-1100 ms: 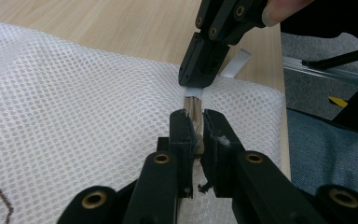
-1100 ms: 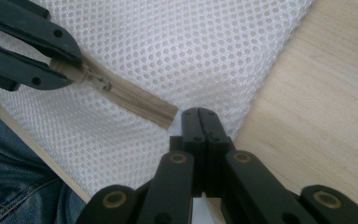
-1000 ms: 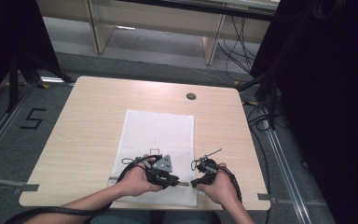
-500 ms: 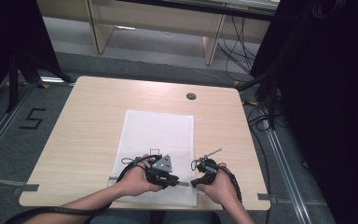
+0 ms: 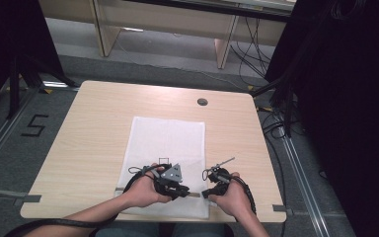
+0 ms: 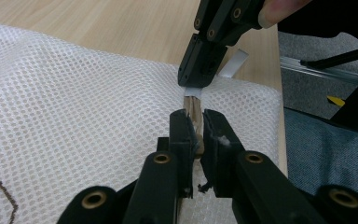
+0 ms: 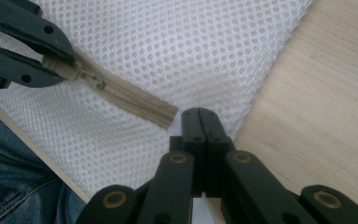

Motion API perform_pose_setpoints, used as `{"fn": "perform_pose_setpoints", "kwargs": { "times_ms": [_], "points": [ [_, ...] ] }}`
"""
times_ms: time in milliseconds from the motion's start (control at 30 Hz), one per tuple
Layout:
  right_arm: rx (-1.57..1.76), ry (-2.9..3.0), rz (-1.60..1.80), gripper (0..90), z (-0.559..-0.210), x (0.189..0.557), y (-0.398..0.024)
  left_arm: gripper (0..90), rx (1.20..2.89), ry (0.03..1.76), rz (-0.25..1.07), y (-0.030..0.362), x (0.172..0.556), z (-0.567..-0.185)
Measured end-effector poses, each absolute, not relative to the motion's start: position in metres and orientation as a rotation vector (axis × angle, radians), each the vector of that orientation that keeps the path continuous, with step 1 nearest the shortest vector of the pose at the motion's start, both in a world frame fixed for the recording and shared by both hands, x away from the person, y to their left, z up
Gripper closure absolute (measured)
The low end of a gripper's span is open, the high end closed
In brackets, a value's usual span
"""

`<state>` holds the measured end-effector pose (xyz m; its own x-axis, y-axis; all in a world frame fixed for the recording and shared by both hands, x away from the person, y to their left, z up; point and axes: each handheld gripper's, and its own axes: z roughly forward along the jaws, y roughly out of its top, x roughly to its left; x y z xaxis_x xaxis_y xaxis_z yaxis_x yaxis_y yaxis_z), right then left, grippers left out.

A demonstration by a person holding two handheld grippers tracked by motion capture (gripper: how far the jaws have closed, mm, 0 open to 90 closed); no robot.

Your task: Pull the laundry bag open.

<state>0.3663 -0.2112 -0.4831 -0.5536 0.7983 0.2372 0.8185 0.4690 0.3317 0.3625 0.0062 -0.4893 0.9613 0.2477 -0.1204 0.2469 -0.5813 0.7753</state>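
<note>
Pinching the zipper (image 6: 192, 109) of the mesh bag (image 5: 167, 143), low in the frame's centre on the surface (image 5: 94, 133), the left gripper (image 6: 194, 130) holds still; right gripper (image 7: 199, 116) clamps the bag's end, jaws pressed together. Nothing has moved, so unzipping hasn't begun.

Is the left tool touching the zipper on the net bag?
Touching. The left gripper view shows the left tool pinching the tan zipper of the bag.

The table (image 5: 103, 123) is seen from above, facing forward and down. The white mesh bag's (image 6: 74, 93) beige zipper (image 7: 130, 100) is viewed closely, from opposite ends, in both gripper views.
</note>
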Motion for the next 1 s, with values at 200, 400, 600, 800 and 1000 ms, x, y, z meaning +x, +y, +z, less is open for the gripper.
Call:
{"fn": "perform_pose_setpoints", "kwargs": {
  "times_ms": [200,400,600,800,1000],
  "points": [
    [-1.46,-2.651,-0.634,90.0,-0.4828,0.3664,-0.2111,81.6,2.202,0.35,0.001,0.0078,0.3623,-0.4885],
    [-1.466,-2.65,-0.619,90.0,-0.4821,0.3661,-0.2108,81.6,2.209,0.346,0.007,0.0082,0.3621,-0.4878],
    [-1.457,-2.655,-0.621,90.0,-0.4819,0.3663,-0.211,81.6,2.206,0.346,0.005,0.0079,0.3619,-0.4876],
    [-1.439,-2.666,-0.629,90.0,-0.4829,0.3671,-0.2114,81.6,2.21,0.339,0.006,0.0088,0.3623,-0.4863],
    [-1.462,-2.653,-0.621,90.0,-0.482,0.3664,-0.211,81.6,2.2,0.323,0.009,0.0088,0.3633,-0.4843]
  ]
}}
